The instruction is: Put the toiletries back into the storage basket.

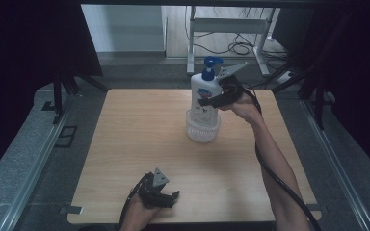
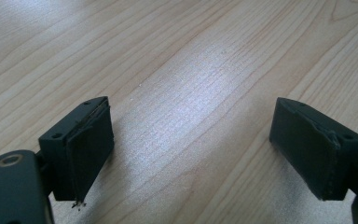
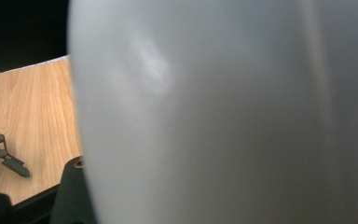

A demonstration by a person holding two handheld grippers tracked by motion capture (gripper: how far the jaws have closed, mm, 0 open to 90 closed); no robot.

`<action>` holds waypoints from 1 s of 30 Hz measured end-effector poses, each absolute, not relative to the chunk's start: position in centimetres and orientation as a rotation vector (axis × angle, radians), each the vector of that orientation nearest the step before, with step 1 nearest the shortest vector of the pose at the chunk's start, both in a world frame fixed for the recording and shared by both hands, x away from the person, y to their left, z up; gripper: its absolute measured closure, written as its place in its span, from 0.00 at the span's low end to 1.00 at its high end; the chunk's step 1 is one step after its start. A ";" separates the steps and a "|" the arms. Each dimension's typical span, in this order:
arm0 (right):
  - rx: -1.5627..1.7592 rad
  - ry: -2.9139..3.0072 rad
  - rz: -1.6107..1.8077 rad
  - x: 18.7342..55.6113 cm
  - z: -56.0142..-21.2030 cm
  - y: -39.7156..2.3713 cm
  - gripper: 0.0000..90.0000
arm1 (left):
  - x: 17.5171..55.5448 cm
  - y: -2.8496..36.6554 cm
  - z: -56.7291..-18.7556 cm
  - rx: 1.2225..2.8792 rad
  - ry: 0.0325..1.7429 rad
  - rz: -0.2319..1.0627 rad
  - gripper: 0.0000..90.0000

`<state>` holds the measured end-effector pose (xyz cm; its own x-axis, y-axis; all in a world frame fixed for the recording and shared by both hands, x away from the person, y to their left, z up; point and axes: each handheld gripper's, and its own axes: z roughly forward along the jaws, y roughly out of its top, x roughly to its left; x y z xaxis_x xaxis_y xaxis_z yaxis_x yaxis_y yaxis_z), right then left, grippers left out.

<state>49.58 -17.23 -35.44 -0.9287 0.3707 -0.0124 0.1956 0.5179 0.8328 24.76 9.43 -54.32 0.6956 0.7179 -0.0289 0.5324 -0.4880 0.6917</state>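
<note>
since the right hand-held gripper clamps the pump bottle sideways, it stands upright in the small basket; the left hand-held gripper rests released on the worktop.

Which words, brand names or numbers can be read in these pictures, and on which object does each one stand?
None can be read.
Pump bottle: a blue and red label mark with dark print below it, too small and blurred to read in the high view.
In the right gripper view the bottle's white side shows no print.
Basket, table, left gripper: no text.

black tool, grey plate, trailing cable
</note>
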 end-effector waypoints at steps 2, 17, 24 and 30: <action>0.486 2.571 1.364 49.8 -35.9 -17.2 0.42 | 24.8 9.4 -54.3 2.209 0.951 0.345 0.15; 0.489 2.589 1.356 50.3 -38.4 -16.8 0.42 | 24.7 9.4 -54.3 2.211 0.952 0.342 0.15; 0.494 2.598 1.344 50.4 -39.6 -16.8 0.42 | 24.7 9.4 -54.3 2.212 0.952 0.342 0.15; 0.502 2.603 1.343 50.5 -40.6 -17.0 0.42 | 24.7 9.4 -54.3 2.211 0.952 0.341 0.15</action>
